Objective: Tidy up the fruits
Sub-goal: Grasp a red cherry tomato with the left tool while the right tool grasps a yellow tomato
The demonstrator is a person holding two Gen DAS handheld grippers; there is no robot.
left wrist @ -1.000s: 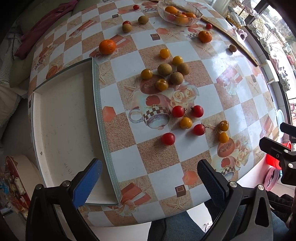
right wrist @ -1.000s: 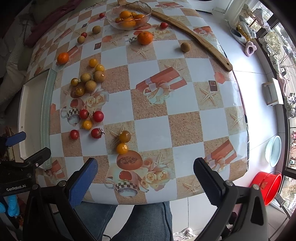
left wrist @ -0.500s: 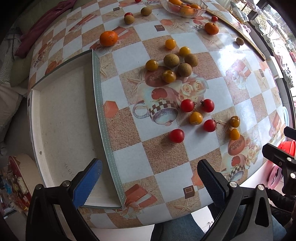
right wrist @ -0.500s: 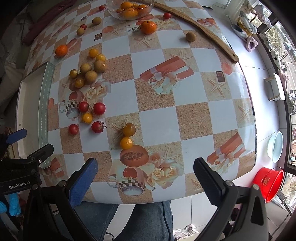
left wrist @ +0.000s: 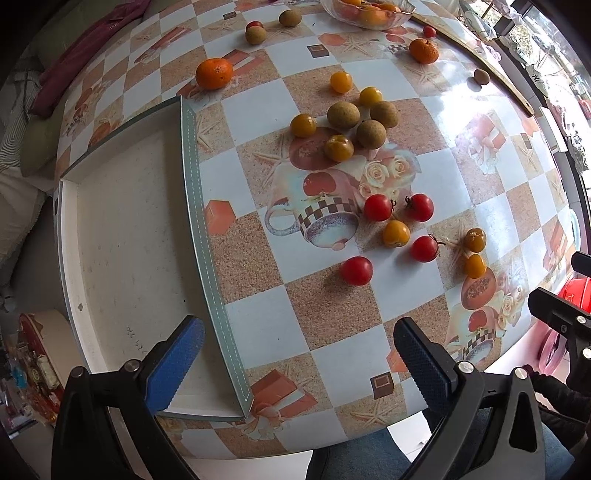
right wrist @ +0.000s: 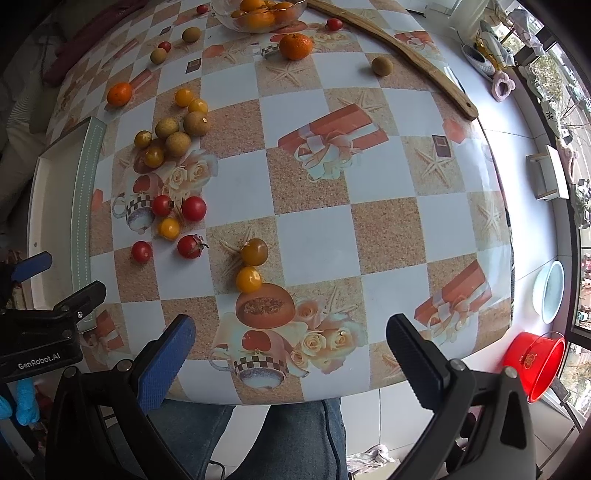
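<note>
Loose fruit lies on a checkered tablecloth. Several red cherry tomatoes, one nearest (left wrist: 356,270), lie mid-table, also seen in the right wrist view (right wrist: 141,251). Yellow tomatoes (right wrist: 248,279) and brown longans (left wrist: 343,115) lie around them. Two tangerines (left wrist: 214,73) (right wrist: 295,45) lie farther back. A white empty tray (left wrist: 122,236) sits at the left. My left gripper (left wrist: 295,354) is open and empty above the near table edge beside the tray. My right gripper (right wrist: 288,354) is open and empty above the near edge.
A glass bowl of tangerines (right wrist: 258,14) stands at the back. A long wooden stick (right wrist: 399,51) lies along the far right edge. A red bucket (right wrist: 535,365) and a pale basin (right wrist: 550,291) sit on the floor at right. My legs are below the table edge.
Both grippers have moved forward and lower toward the table, so the fruit looks larger and nearer. Nothing on the table has moved. Both jaws stay open.
</note>
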